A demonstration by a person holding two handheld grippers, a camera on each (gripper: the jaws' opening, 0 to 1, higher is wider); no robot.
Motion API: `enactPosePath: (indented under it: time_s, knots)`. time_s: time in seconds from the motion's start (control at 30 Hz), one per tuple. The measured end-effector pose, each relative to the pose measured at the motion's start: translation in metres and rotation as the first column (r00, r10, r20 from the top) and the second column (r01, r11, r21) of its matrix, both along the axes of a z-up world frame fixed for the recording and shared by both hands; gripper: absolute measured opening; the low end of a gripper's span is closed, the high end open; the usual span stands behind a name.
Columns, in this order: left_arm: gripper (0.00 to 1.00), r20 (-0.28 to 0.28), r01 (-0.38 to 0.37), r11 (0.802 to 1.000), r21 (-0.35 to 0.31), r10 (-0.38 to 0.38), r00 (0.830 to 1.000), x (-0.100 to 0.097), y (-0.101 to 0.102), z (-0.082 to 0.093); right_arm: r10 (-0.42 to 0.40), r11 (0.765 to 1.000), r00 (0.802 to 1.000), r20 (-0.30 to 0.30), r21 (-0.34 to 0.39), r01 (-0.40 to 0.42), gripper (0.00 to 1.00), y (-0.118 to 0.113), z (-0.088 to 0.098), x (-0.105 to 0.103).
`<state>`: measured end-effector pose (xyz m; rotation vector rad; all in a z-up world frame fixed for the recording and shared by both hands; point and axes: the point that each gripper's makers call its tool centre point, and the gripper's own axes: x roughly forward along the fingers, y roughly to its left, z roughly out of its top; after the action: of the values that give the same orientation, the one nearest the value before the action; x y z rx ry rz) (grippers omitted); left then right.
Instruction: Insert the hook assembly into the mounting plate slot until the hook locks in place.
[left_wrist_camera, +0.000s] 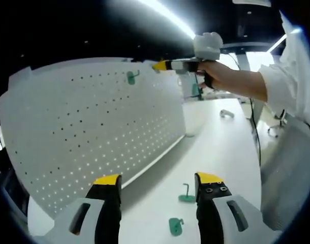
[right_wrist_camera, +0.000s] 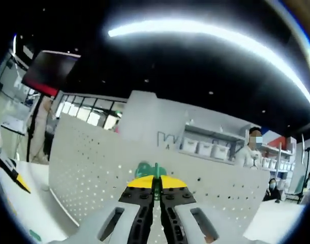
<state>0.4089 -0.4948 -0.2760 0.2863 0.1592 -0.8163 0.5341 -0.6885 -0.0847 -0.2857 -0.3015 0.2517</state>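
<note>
On the left of the left gripper view stands the white pegboard [left_wrist_camera: 94, 122], the mounting plate, upright on the white table [left_wrist_camera: 221, 147], with 1 green hook [left_wrist_camera: 130, 77] already seated near its top edge. Your left gripper [left_wrist_camera: 157, 190] hangs low over the table with its jaws spread apart and nothing between them; 2 spare green hooks [left_wrist_camera: 185, 197] lie on the table between and just beyond the jaw tips. Further right in the same view, your right gripper [left_wrist_camera: 167, 65] is raised to the pegboard's top edge, carried by your hand [left_wrist_camera: 216, 71]. The right gripper view shows what that one cannot: the right gripper [right_wrist_camera: 156, 189] jaws are closed on a green hook assembly [right_wrist_camera: 155, 173], held just at the perforated face of the pegboard [right_wrist_camera: 94, 168]. Risk, in my judgement: the hook's prongs are hidden behind the jaw tips, so you could miss the holes, tilt the part and jam it, or let go before it locks and drop it behind the board. Pressing hard near the top edge could also tip the free-standing board. The left gripper view alone shows the spare hooks and the seated hook; the right gripper view alone shows the grasp.
</note>
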Motion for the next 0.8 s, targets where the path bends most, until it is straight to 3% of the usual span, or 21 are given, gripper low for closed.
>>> enactPosePath:
  time_s: [0.5,0.8]
  knots:
    - [0.59,-0.002,-0.001,1.0,-0.007,0.001,1.0,0.001,0.0,0.001,-0.061,0.996,0.998,0.01,0.059,0.06,0.01,-0.013,0.009,0.033]
    - [0.59,-0.003,-0.004,1.0,-0.01,0.004,1.0,0.001,0.001,0.001,-0.077,0.994,0.997,0.012,0.085,0.075,0.01,-0.013,0.014,0.043]
